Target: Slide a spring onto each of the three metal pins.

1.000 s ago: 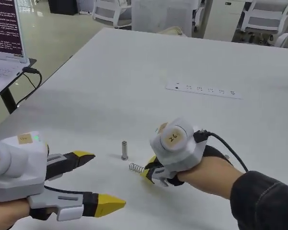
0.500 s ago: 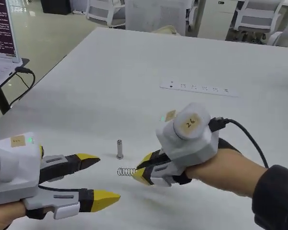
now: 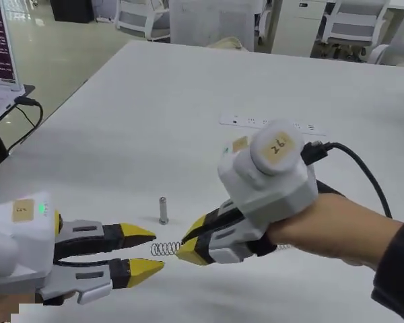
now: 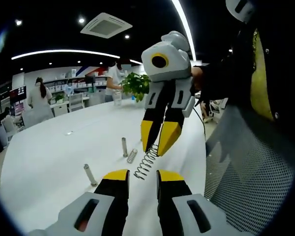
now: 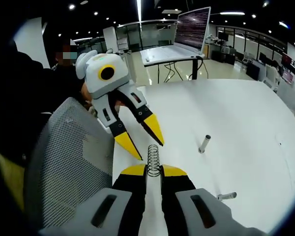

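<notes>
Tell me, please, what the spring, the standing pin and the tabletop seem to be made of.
Spring: thin bare wire, likely steel, with glinting grey coils. Pin: solid-looking metal, dull silver sheen. Tabletop: white, smooth, near matte, probably laminate; the core cannot be told.

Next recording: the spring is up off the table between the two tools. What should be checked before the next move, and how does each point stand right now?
1. Right tool grips the spring: ok, one end sits between its shut jaws.
2. Left tool is open at the spring's free end: ok.
3. Upright pin stands free on the table: ok.
4. Spring lined up over that pin: not ok, it is held sideways, not above it.
5. Second pin upright: not ok, it appears to lie on its side.
6. Spare spring is near the upright pin: ok.
</notes>
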